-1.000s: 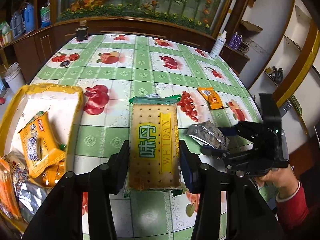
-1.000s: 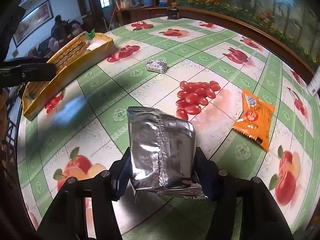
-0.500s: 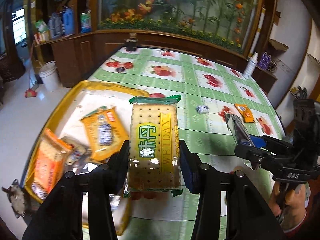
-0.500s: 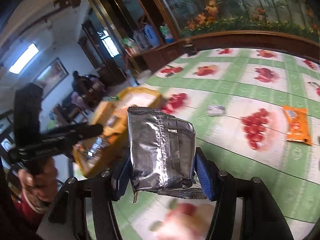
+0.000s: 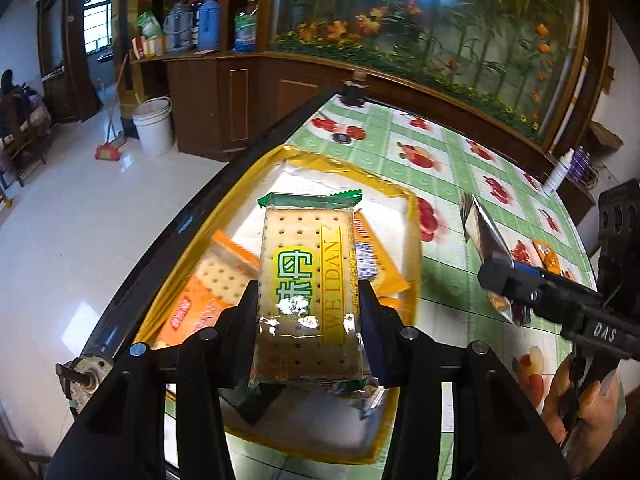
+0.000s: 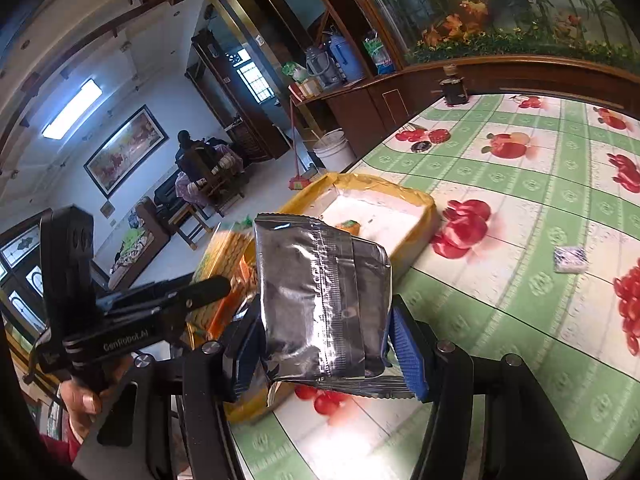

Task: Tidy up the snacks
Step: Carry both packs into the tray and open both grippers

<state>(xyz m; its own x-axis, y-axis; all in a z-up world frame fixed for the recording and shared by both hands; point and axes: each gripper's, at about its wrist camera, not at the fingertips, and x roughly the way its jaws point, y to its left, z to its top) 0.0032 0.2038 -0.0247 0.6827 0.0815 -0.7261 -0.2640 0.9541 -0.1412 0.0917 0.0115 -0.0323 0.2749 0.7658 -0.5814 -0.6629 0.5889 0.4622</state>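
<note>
A second before, both tools had been over the open bench [image 5: 460, 184]; now the yellow tray [image 5: 412, 216] lay under and ahead of them, where before it had sat off to the left tool's left. The bench's fruit-print cloth stretched away to the right of both tools.

The left tool [image 5: 310, 304] was clamped on the cracker pack [image 5: 308, 280], as it had been earlier, pads pressing its two long edges. The pack's long axis ran straight ahead along the fingers, its green crimped end pointing away from the tool, above the tray. On its face read "WEIDAN" in a yellow stripe beside large green Chinese characters.

The right tool [image 6: 326, 332] gripped the silver pouch [image 6: 320, 300], blue pads against its sides, seam running lengthwise away from the tool; the pouch hung just right of the tray's near corner. No print could be read on it.

Inside the tray, beneath the left tool, lay orange packs [image 5: 208, 280]; their writing was too blurred to read. Seen from the left wrist, the right tool's body bore "DAS"; seen from the right wrist, the left tool's body bore "CenRobot.AI". A small orange packet [image 5: 546, 256] and a small white packet [image 6: 570, 260] lay on the bench, well right of the tools.
</note>
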